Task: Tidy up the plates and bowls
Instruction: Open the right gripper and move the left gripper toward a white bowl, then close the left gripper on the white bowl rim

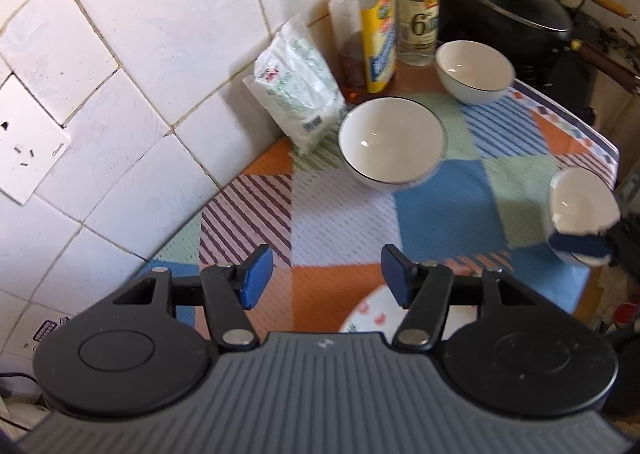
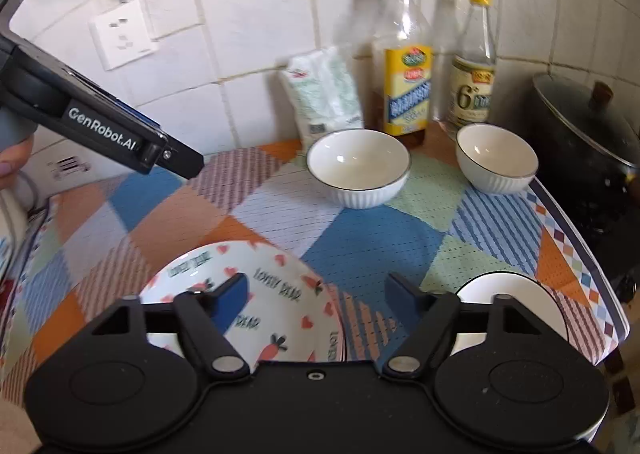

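Two white ribbed bowls stand at the back of the patchwork mat: a wide one [image 1: 392, 141] [image 2: 359, 167] and a smaller one [image 1: 474, 71] [image 2: 496, 157] to its right. A third white bowl [image 1: 580, 213] [image 2: 508, 294] sits near the mat's right front edge. A patterned plate with hearts and carrots [image 2: 256, 298] [image 1: 368, 314] lies at the front. My left gripper [image 1: 326, 280] is open and empty above the mat near the plate. My right gripper [image 2: 316, 302] is open and empty, above the plate's right side.
Two glass bottles [image 2: 408, 65] [image 2: 474, 65] and a white packet [image 2: 320, 93] stand against the tiled wall. A black lidded pot [image 2: 588, 141] sits at the right. The table edge [image 2: 600, 274] runs along the right. A wall socket [image 2: 122, 33] is at left.
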Tool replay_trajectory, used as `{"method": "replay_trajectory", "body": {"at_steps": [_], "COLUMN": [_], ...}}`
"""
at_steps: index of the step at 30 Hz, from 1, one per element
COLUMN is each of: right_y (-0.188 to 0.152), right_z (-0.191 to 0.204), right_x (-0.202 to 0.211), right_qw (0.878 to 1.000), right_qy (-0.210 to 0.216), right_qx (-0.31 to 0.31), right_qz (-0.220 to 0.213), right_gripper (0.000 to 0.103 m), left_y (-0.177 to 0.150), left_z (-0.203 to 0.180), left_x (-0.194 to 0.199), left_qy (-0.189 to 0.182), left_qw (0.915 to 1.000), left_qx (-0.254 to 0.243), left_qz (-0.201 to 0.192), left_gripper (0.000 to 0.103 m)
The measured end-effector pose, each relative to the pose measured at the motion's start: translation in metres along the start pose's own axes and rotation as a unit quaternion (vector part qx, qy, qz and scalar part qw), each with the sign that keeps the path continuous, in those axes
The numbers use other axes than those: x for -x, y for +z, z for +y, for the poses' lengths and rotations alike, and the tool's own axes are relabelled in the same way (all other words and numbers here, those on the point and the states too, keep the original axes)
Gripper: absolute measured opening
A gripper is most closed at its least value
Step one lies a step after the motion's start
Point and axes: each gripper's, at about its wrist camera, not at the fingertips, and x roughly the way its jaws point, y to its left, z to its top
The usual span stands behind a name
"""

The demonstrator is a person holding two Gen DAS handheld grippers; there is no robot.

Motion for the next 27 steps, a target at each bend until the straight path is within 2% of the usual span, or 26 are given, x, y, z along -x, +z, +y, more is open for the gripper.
{"method": "replay_trajectory", "body": {"at_steps": [5, 9, 11, 13, 17, 22, 27], "right_y": [0.001, 0.009, 0.014, 0.019, 0.030, 0.037, 0.044], "right_z": [0.002, -0.001, -0.005, -0.010, -0.010, -0.011, -0.016], "right_x": [-0.026, -0.043, -0.052, -0.063, -0.092, -0.123, -0.143], "right_qw": [1.000, 0.999, 0.998, 0.997, 0.997, 0.997, 0.997], "right_qy": [-0.022, -0.039, -0.047, -0.057, -0.078, -0.067, -0.069], "right_qx": [-0.010, -0.023, -0.031, -0.038, -0.016, -0.022, -0.042], "right_qz": [0.007, -0.001, -0.014, -0.026, -0.008, 0.008, 0.015], "right_gripper": [0.083, 0.084, 0.091, 0.093, 0.093, 0.093, 0.093], "left_y": [0.019, 0.031, 0.039, 0.045, 0.054, 0.061, 0.068], "left_z": [0.013, 0.015, 0.016, 0.016, 0.016, 0.014, 0.012], "left_x": [-0.034, -0.053, -0.064, -0.074, -0.092, -0.119, -0.145], "left_qy": [-0.016, -0.023, -0.033, -0.032, -0.038, -0.037, -0.070], "left_qw": [0.9996, 0.9996, 0.9993, 0.9993, 0.9988, 0.9987, 0.9959], "left_qx": [0.011, 0.012, 0.016, 0.018, 0.032, 0.033, 0.053], "left_qz": [0.019, 0.006, 0.000, -0.004, -0.002, 0.007, 0.018], "left_gripper": [0.063, 0.065, 0.065, 0.067, 0.067, 0.067, 0.063]}}
